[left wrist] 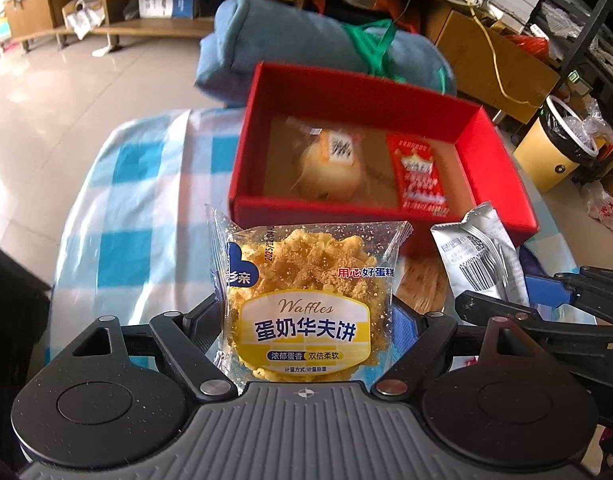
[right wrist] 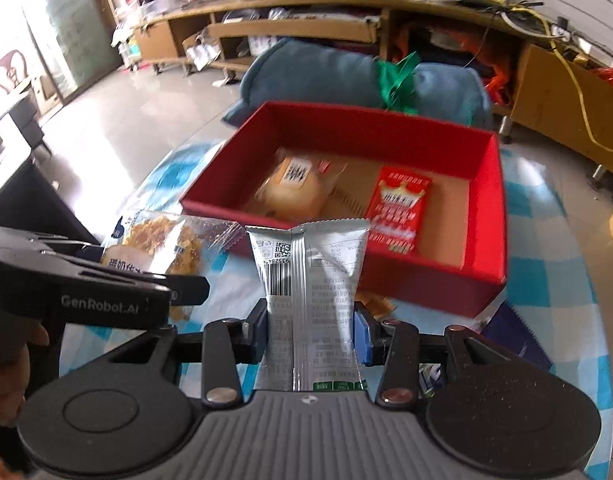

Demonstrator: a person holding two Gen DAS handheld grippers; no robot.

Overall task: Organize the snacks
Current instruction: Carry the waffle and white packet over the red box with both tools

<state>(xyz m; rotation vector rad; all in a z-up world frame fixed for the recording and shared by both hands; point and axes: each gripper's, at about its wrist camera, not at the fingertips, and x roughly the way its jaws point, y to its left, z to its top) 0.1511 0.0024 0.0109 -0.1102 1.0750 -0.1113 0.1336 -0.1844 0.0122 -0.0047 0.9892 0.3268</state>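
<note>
Checked blue-and-white tablecloth (left wrist: 122, 208) carries a red box (left wrist: 502, 168) at twelve o'clock. Left gripper (left wrist: 306, 320) clamps a waffle packet (left wrist: 306, 300) before it; at three o'clock, right gripper (right wrist: 310, 332) pinches a silver snack packet (right wrist: 310, 280).

The red box (left wrist: 358, 92) stands open at the top, so the way in is from above, over its near wall; inside, a round bun (left wrist: 330, 168) fills the left part and a red packet (left wrist: 420, 176) lies right of it, with bare floor between them and along the far right wall; behind the box a blue bundle (left wrist: 306, 40) blocks the far side; the checked tabletop (left wrist: 138, 200) left of the box lies free.
</note>
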